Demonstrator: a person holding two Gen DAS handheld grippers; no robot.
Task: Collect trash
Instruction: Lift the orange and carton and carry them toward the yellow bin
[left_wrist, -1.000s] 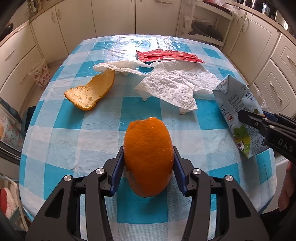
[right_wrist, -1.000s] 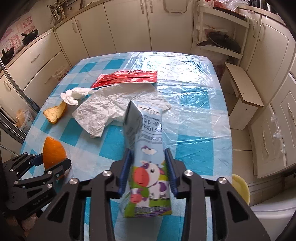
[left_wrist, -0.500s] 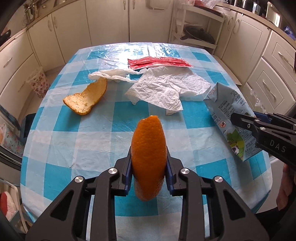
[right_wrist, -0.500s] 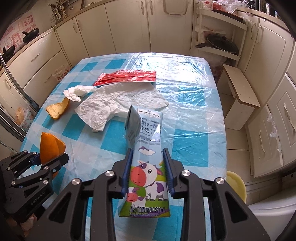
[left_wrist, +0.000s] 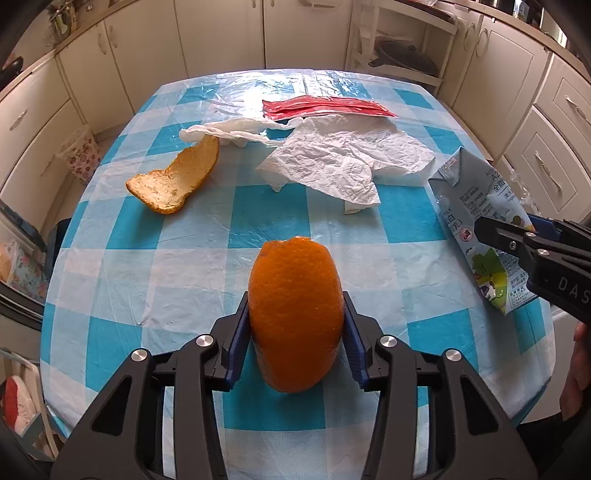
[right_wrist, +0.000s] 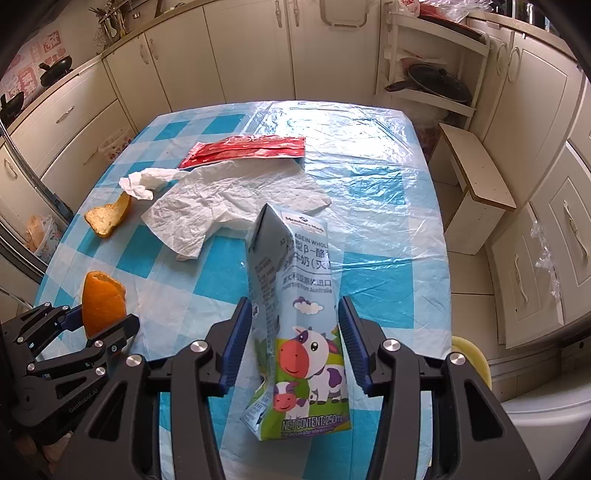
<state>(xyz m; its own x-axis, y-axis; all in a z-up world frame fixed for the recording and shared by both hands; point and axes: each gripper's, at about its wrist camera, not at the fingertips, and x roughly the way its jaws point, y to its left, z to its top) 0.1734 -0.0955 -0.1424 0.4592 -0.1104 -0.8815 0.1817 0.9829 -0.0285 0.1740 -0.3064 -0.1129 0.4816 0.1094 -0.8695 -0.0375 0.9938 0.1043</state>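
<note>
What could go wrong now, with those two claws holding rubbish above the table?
1. The left claw is opening its jaws around the orange peel; the peel could slip out and land back on the table.
2. The right claw is opening too, with the tilted milk carton between its jaws near the table's edge; the carton might fall to the floor.
</note>
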